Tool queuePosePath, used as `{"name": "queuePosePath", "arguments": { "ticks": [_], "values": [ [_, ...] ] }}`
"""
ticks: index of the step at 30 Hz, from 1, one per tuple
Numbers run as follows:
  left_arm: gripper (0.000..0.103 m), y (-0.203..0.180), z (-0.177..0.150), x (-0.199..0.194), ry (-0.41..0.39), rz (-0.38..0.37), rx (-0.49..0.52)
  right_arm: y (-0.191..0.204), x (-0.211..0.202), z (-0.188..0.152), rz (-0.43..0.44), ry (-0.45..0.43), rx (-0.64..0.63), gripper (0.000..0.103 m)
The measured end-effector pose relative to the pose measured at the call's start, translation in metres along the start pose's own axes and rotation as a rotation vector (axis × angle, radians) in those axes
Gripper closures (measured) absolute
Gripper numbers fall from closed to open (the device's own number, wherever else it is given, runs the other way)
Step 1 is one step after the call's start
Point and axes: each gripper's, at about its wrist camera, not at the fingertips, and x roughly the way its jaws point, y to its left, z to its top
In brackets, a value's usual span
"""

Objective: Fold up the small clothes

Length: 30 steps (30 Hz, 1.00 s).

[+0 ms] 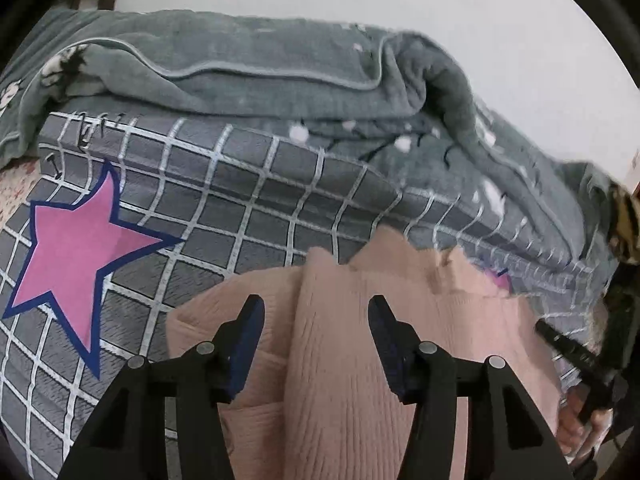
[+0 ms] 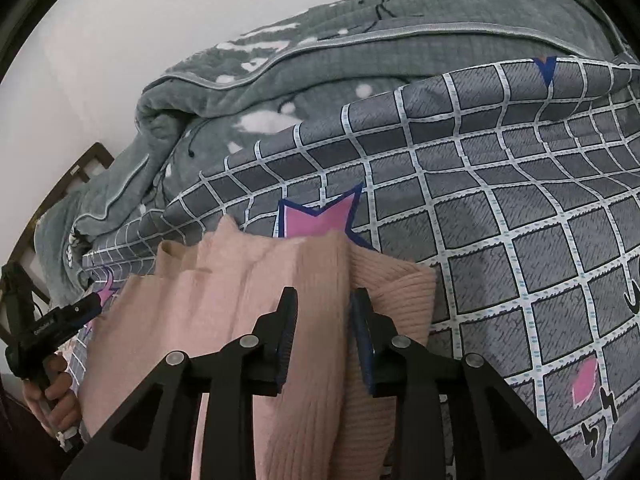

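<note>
A pink ribbed knit garment point(image 1: 340, 360) lies bunched in long folds on the grey checked bed cover point(image 1: 240, 208). My left gripper point(image 1: 316, 308) stands open over it, a raised fold between the fingers and neither pad pressing. In the right wrist view the same garment point(image 2: 240, 300) runs under my right gripper point(image 2: 323, 296), whose jaws stand narrowly apart around a fold edge without clamping it. Each view shows the other gripper at the side: the right gripper point(image 1: 560, 336) and the left gripper point(image 2: 80, 308), each held by a hand point(image 2: 52, 392).
The bed cover point(image 2: 520, 200) bears pink stars point(image 1: 76, 252) with blue outlines. A thick grey-green blanket point(image 1: 280, 80) is heaped along the far side against a white wall. A dark wooden bed frame point(image 2: 80, 168) shows at the edge.
</note>
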Motion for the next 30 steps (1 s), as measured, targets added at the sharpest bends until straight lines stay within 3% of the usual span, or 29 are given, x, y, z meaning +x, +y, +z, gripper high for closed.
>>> {"name": "queuePosePath", "arguments": {
  "ticks": [3, 5, 6, 7, 9, 10, 12, 15, 17, 20, 30],
  "values": [
    [0.053, -0.009, -0.004, 0.011, 0.020, 0.060, 0.058, 0.001, 0.008, 0.000, -0.032, 0.030, -0.009, 0.075],
    [0.070, -0.011, -0.007, 0.017, 0.029, 0.088, 0.081, 0.000, 0.013, -0.001, -0.044, 0.049, -0.012, 0.075],
    [0.088, -0.012, -0.009, 0.021, 0.042, 0.092, 0.086, 0.001, 0.014, -0.001, -0.048, 0.051, -0.016, 0.075],
    [0.095, -0.012, -0.010, 0.023, 0.051, 0.101, 0.088, 0.002, 0.015, -0.001, -0.052, 0.050, -0.023, 0.075],
    [0.096, -0.009, -0.013, 0.020, 0.024, 0.120, 0.083, 0.006, 0.017, -0.002, -0.061, 0.047, -0.044, 0.084],
    [0.096, -0.008, -0.013, 0.016, 0.004, 0.128, 0.073, 0.009, 0.019, -0.002, -0.049, 0.050, -0.057, 0.097],
    [0.096, 0.000, -0.012, 0.002, -0.028, 0.114, 0.038, 0.016, 0.009, -0.001, -0.041, -0.006, -0.090, 0.098],
    [0.096, 0.011, -0.016, -0.002, -0.008, 0.125, 0.004, 0.022, -0.009, 0.000, -0.014, -0.090, -0.108, 0.098],
    [0.095, 0.015, -0.023, 0.002, 0.014, 0.141, 0.000, 0.023, -0.001, 0.000, -0.042, -0.069, -0.105, 0.098],
    [0.092, 0.012, -0.029, 0.007, 0.002, 0.172, 0.021, 0.019, 0.025, -0.002, -0.096, 0.041, -0.093, 0.097],
    [0.085, -0.010, -0.038, 0.020, -0.045, 0.283, 0.139, 0.021, 0.024, -0.007, -0.117, 0.025, -0.114, 0.090]
  ]
}}
